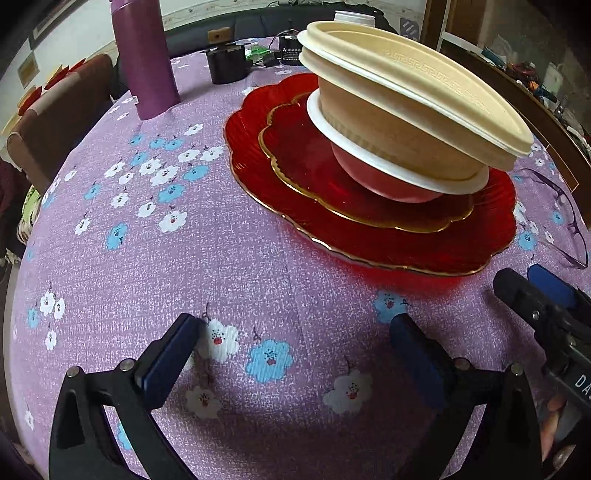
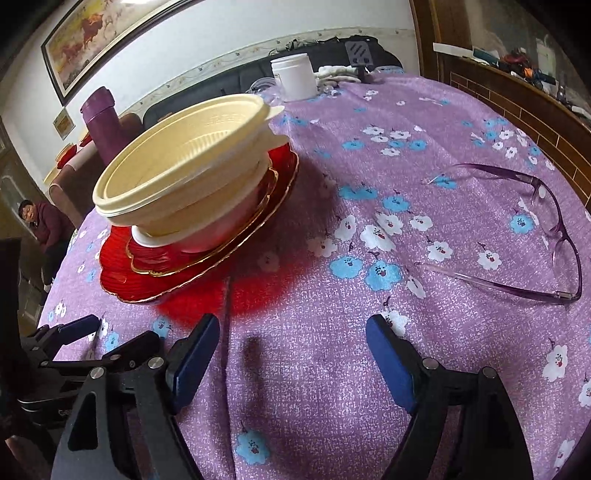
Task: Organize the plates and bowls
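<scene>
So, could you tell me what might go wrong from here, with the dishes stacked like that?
1. The cream bowls sit tilted on the red bowl, so a nudge to the red plates might tip them.
2. The glasses lie close beside the stack; a gripper moving past could catch them.
3. Both the left gripper and right gripper are empty and close together, so they might collide.

Tall purple plastic bottle (image 1: 142, 55): top cut off by upper picture edge. White plastic jar (image 1: 352, 16) near tabletop far edge: mostly hidden behind stacked cream plastic bowls (image 1: 410, 107).
</scene>
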Motion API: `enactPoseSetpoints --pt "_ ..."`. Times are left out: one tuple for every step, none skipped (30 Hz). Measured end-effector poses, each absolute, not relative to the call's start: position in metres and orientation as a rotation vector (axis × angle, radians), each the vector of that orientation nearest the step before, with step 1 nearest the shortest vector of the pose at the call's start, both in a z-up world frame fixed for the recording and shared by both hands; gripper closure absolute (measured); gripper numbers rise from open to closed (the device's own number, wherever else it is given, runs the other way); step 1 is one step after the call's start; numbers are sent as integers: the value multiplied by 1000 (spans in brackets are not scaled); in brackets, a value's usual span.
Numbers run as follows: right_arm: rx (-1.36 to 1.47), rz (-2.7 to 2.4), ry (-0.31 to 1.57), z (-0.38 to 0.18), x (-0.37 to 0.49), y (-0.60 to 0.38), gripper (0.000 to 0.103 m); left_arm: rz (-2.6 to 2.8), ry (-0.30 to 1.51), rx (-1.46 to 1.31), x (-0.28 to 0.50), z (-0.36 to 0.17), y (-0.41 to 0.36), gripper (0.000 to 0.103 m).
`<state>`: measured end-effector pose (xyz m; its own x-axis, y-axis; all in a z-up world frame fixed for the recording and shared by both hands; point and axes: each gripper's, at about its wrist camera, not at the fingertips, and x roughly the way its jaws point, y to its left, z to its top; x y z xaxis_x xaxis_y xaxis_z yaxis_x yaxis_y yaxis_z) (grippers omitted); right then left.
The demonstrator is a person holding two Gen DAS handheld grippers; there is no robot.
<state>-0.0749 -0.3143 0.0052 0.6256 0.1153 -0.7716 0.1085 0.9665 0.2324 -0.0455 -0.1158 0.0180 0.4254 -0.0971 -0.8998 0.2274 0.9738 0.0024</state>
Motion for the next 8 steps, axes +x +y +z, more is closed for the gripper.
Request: enactPoseSetpoints --pt "267 1 898 5 -75 -314 18 -202 1114 132 -46 19 -116 0" --pt "265 1 898 5 -75 -314 18 -204 1114 135 -46 20 -117 0" --pt "265 0 897 5 -75 -313 18 -209 1115 138 -46 20 -118 0" --pt "264 -1 898 5 -75 -312 18 -214 1117 144 -47 20 -118 0" --pt "264 -2 898 5 -75 -312 18 -218 1117 150 -49 21 -118 0" --pt "263 -2 898 6 -74 -312 18 -214 1106 160 -49 20 -120 0" --pt "261 -4 897 6 -73 -312 18 -194 1084 183 -52 22 -121 0" --pt "258 -8 893 7 -73 -312 18 -172 1053 204 -56 25 -124 0"
